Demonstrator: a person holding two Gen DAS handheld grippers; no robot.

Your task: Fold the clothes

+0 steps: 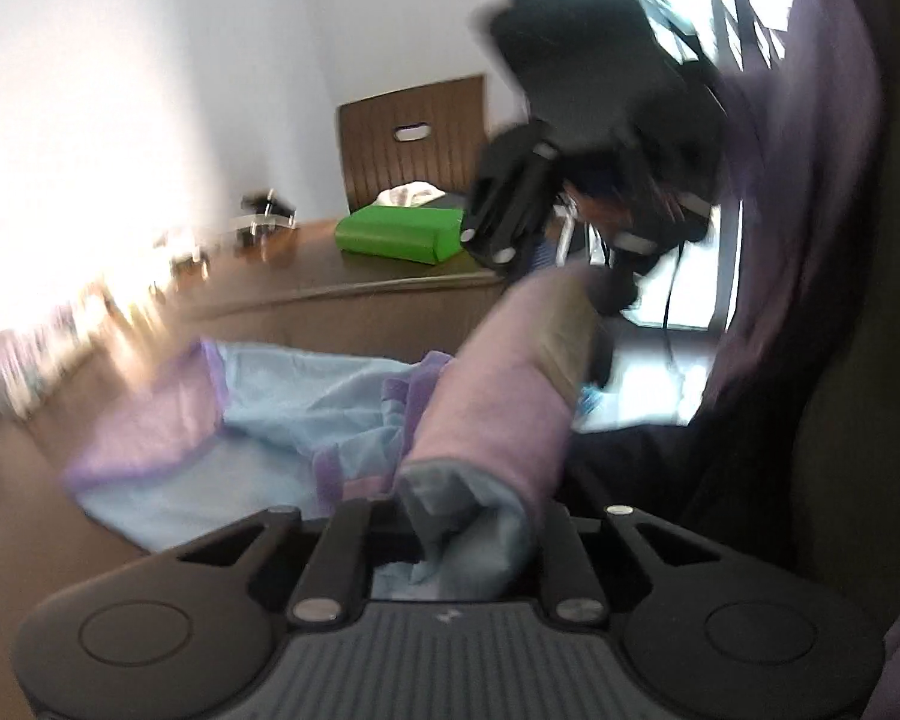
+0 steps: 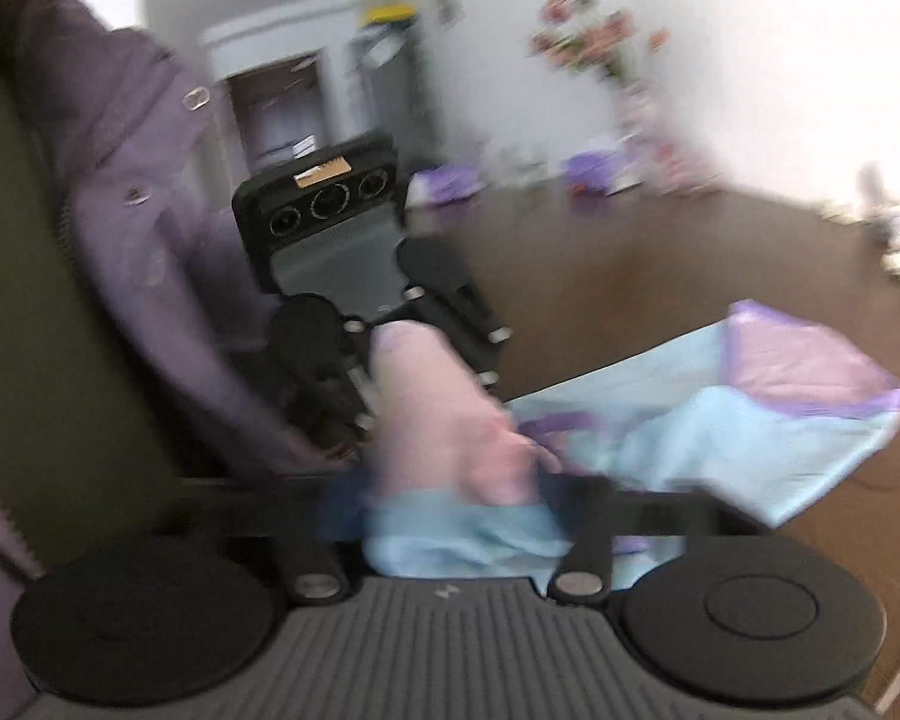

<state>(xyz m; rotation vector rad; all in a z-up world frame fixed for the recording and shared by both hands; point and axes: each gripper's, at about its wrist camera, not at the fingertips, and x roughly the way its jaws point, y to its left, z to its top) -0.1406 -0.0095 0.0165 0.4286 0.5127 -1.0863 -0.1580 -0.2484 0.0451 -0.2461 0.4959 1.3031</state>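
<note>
Fingers [image 1: 546, 540] clamping garment [image 1: 498, 396] stretched gripper-to-gripper

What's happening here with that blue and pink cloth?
A person is folding a small light-blue and pink garment on a brown table. Each hand holds a claw: the left claw and right claw each pinch one end of a raised strip. The rest lies crumpled on the table.

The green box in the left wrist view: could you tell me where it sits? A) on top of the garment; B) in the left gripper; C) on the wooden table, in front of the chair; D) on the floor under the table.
C: the green box rests on the table just below the chair, well apart from the garment.
</note>
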